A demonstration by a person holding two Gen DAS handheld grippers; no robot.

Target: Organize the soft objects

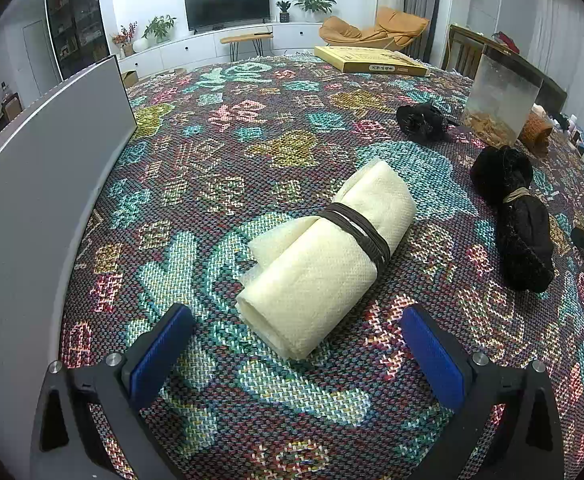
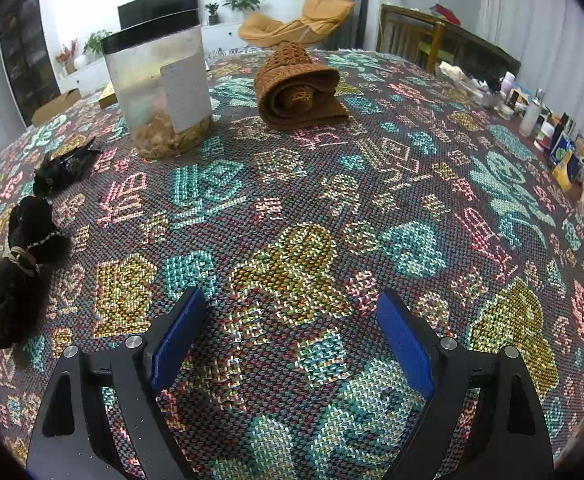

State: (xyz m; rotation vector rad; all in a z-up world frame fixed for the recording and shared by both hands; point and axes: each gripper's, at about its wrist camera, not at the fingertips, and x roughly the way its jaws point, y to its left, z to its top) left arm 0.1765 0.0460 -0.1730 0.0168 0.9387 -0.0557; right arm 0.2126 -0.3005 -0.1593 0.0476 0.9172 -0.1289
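A cream rolled cloth (image 1: 324, 256) tied with a dark band lies on the patterned tablecloth, just ahead of my left gripper (image 1: 296, 324), which is open with nothing between its blue pads. To its right lies a black rolled cloth (image 1: 516, 224) (image 2: 20, 276) bound with a tan band, and farther back a small black bundle (image 1: 422, 122) (image 2: 66, 168). A brown knitted roll (image 2: 298, 88) sits at the far side in the right wrist view. My right gripper (image 2: 292, 300) stands open over bare tablecloth, far short of the brown roll.
A clear plastic jar (image 2: 160, 84) (image 1: 504, 96) with a black lid stands near the brown roll. A grey panel (image 1: 44, 184) borders the left side. A flat yellow box (image 1: 372, 62) lies at the far edge. Bottles and small boxes (image 2: 548, 128) crowd the right edge.
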